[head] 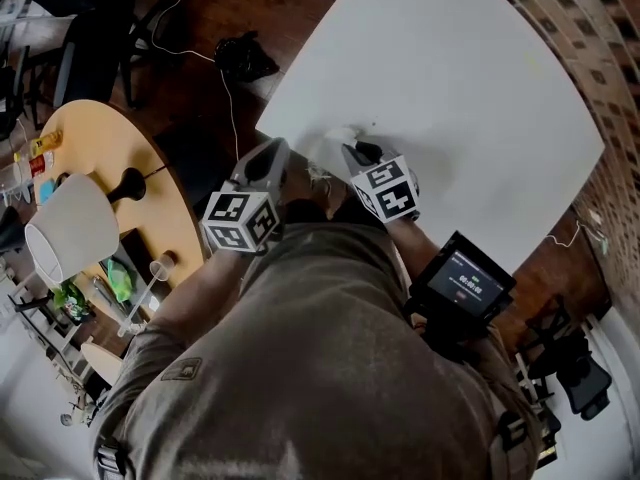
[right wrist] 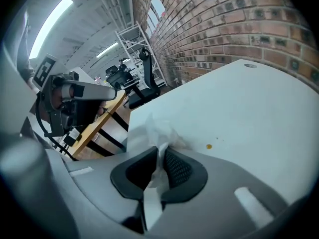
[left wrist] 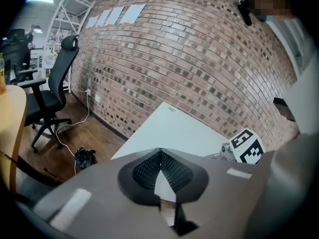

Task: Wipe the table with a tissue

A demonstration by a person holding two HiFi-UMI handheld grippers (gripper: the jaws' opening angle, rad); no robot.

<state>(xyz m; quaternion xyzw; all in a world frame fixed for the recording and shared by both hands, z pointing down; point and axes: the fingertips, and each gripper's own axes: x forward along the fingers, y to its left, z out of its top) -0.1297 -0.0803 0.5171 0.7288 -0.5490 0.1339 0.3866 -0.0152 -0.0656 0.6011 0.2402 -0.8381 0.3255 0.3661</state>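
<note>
Right gripper clamps the tissue by its bunched middle; it looks soft, light and easily torn. It sits by the table near edge, beside a yellow spot. Left gripper closed, empty.

Shows a round wooden worktop at left, carrying a white-shaded lamp (black base) and something green. Beyond, a brick wall, black office chair, and black bundle on the wood floor.
</note>
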